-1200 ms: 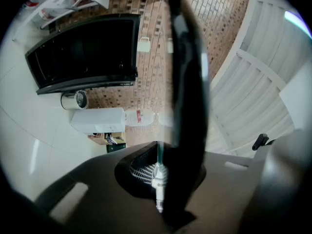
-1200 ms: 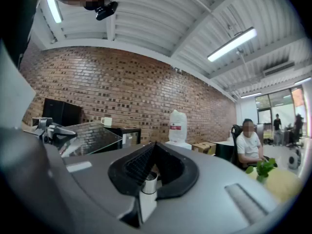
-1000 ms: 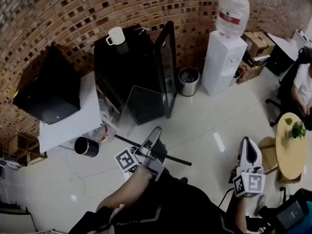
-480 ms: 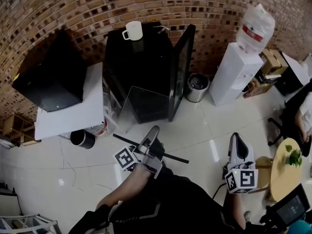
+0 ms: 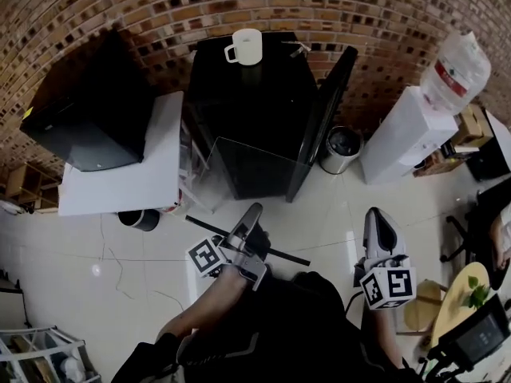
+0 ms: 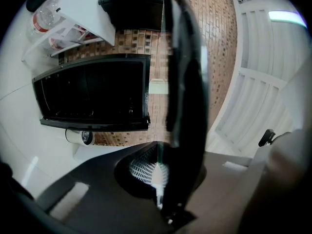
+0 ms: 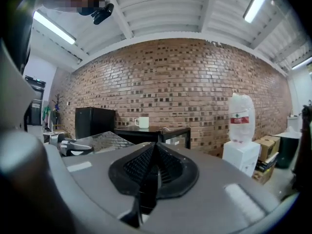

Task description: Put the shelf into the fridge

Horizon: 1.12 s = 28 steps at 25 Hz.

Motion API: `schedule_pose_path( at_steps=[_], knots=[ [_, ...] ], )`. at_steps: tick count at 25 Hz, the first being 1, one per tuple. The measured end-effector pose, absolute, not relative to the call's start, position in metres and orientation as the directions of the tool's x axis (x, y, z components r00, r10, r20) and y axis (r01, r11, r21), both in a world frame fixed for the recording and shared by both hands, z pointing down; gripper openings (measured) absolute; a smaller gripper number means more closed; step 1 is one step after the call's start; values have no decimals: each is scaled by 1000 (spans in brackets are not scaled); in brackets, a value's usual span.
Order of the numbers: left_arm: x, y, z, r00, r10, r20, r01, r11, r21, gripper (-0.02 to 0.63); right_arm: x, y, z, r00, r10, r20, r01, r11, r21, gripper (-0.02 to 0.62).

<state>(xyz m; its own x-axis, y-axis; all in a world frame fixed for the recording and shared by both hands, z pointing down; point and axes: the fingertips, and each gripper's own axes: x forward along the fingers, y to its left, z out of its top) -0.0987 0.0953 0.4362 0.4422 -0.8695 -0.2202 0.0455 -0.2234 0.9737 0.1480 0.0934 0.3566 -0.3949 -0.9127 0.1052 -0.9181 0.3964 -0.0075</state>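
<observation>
Hanging just above the floor in front of the fridge (image 5: 255, 94), the glass shelf (image 5: 287, 256) is held by its dark edge strip, with the clear pane reaching up towards the cabinet's open front. The left gripper (image 5: 251, 218) has its jaws clamped on that strip, which in the left gripper view runs as a black band (image 6: 187, 82) straight through the closed jaws. The right gripper (image 5: 377, 222) hangs off to the side, jaws together with nothing between them, well apart from the shelf. The fridge door (image 5: 323, 126) stands wide open on the right, and a white mug (image 5: 246, 46) sits on top of the cabinet. From where I stand this looks like the carrying step: the shelf is picked up but not yet inside. Next it needs levelling, lining up with the side rails inside the cabinet, then sliding in flat. The free gripper could steady the far edge, since a one-sided hold on glass may let it tip.
</observation>
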Motion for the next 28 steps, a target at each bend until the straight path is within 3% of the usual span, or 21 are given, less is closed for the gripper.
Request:
schedule_pose_path(
  at_steps=[15, 28],
  knots=[
    [-112, 3, 478, 185, -969, -161, -4, -164, 986, 6, 97, -36, 372, -685, -719, 121, -726, 687, -30, 6],
    [-125, -54, 517, 90, -988, -122, -27, -125, 992, 6, 108, -63, 379, -747, -647, 150, -658, 753, -29, 6]
  ],
)
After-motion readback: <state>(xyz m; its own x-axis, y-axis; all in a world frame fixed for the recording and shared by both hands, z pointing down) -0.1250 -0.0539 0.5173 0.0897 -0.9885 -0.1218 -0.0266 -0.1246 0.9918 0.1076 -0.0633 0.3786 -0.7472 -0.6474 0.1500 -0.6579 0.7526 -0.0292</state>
